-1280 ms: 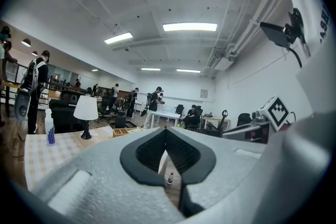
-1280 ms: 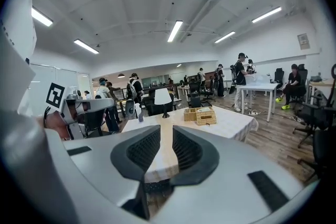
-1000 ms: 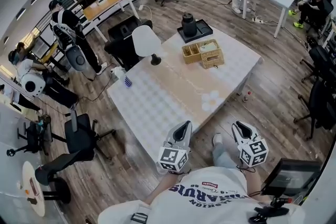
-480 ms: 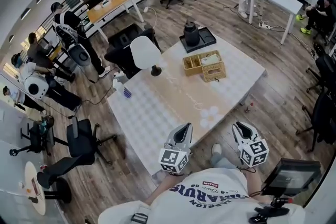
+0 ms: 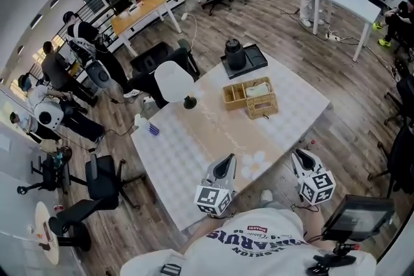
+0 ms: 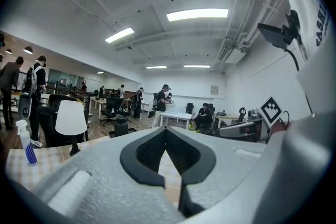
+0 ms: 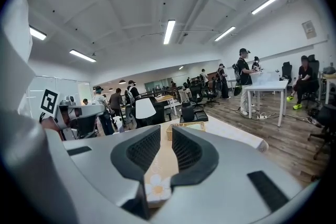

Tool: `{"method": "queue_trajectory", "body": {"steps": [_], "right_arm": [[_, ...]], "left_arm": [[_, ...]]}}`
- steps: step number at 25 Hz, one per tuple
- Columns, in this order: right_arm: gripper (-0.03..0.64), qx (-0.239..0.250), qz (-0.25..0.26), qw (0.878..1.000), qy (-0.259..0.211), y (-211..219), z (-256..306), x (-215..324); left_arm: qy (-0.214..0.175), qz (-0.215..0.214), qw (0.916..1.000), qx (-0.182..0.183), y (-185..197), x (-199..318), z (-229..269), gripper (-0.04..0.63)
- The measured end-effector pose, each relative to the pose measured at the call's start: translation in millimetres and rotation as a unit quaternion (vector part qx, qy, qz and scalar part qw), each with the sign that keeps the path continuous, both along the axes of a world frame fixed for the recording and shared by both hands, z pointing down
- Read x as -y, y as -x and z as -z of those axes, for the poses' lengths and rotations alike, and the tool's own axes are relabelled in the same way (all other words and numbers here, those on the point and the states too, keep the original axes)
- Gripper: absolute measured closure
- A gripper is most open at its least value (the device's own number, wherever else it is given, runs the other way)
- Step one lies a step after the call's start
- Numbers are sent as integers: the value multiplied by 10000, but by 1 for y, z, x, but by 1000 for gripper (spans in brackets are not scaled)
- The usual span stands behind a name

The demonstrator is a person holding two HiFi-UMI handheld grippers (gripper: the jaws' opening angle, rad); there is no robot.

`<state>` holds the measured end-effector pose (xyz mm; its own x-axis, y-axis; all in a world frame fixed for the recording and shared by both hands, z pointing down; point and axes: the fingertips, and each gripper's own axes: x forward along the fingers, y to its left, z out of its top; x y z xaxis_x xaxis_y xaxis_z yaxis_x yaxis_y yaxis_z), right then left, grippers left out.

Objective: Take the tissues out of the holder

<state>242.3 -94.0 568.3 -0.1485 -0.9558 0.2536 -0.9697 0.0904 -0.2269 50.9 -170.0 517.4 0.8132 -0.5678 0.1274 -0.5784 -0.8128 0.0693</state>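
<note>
While the 2 claws hover by the table's (image 5: 187,145) near edge, the left claw (image 5: 226,161) is clenched on nothing, the right claw (image 5: 299,157) a crack apart, empty; the tissues (image 5: 258,90) sit in the wicker holder (image 5: 262,108) well across the table.

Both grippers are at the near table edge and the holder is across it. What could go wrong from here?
The wicker holder sits far across the table, so the reach may be awkward. The lamp and black jug stand near it; a sweeping left gripper could knock them. The holder may lift along with the tissues.
</note>
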Motion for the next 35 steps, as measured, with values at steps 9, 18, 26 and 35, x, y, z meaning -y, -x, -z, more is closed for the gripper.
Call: {"method": "queue_trajectory", "body": {"steps": [9, 18, 26, 35], "right_arm": [[555, 109, 18, 9999, 133, -34, -10, 20], [555, 127, 46, 9997, 186, -43, -18, 34], [555, 56, 11, 9997, 218, -34, -14, 25], [555, 3, 149, 9997, 197, -27, 2, 51]], "left_arm": [[-178, -16, 9992, 354, -31, 7, 3, 592], [-44, -212, 9993, 321, -56, 15, -9, 592], [-76, -321, 9992, 217, -53, 13, -1, 592], [-14, -295, 9995, 130, -56, 36, 7, 592]]}}
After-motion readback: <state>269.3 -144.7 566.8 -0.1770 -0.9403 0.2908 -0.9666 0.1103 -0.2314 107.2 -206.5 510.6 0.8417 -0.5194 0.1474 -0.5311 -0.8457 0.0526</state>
